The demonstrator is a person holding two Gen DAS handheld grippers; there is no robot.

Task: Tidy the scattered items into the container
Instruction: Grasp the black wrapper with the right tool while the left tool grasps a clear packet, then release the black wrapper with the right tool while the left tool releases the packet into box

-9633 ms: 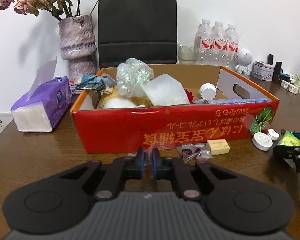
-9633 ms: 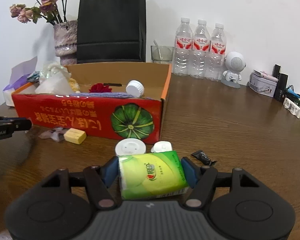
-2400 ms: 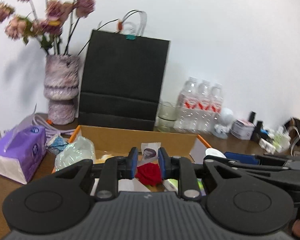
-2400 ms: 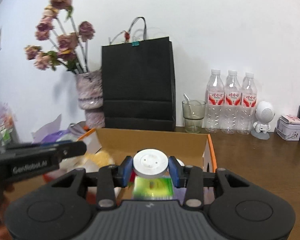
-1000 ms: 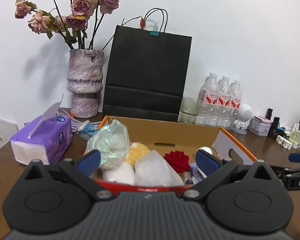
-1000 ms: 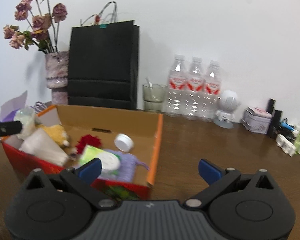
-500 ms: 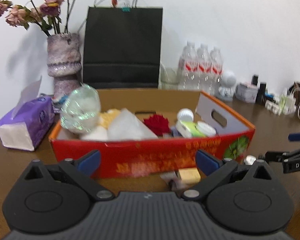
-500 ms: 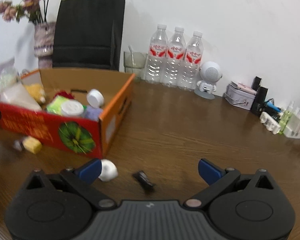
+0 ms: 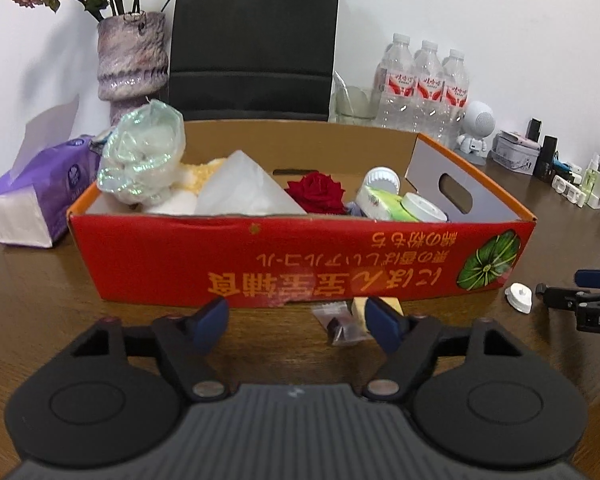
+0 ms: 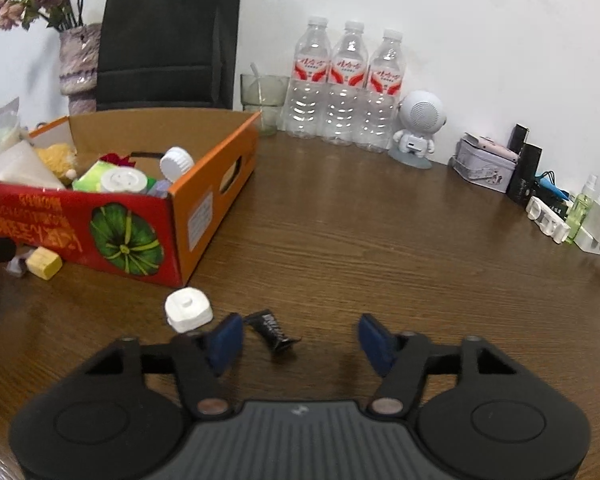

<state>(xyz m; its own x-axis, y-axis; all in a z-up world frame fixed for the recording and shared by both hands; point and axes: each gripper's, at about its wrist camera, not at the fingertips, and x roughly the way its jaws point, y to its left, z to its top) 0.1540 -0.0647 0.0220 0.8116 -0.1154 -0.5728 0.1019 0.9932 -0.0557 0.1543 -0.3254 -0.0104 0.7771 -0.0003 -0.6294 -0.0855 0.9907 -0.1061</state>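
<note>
The red cardboard box [image 9: 300, 256] [image 10: 80, 228] holds bags, a red rose [image 9: 316, 192], a green tissue pack [image 9: 384, 204] and white caps. My left gripper [image 9: 296, 320] is open and empty, low over the table just in front of the box. A clear sachet [image 9: 340, 322] and a yellow block [image 9: 360, 306] [image 10: 44, 263] lie between its fingers, near the right one. My right gripper [image 10: 300, 338] is open and empty. A small black packet [image 10: 272, 330] lies between its fingers, near the left one. A white cap [image 10: 188, 309] [image 9: 519, 298] lies just left of it.
A purple tissue pack [image 9: 32, 196], a vase of dried roses [image 9: 132, 64] and a black paper bag [image 9: 256, 36] stand behind the box. Three water bottles [image 10: 348, 84], a glass [image 10: 264, 96], a white robot figure [image 10: 418, 128], a tin [image 10: 484, 164] and chargers [image 10: 572, 216] line the back right.
Both grippers have dropped from above the box to the table and stayed open. The left one now frames the sachet and yellow block. The right one now frames the black packet.
</note>
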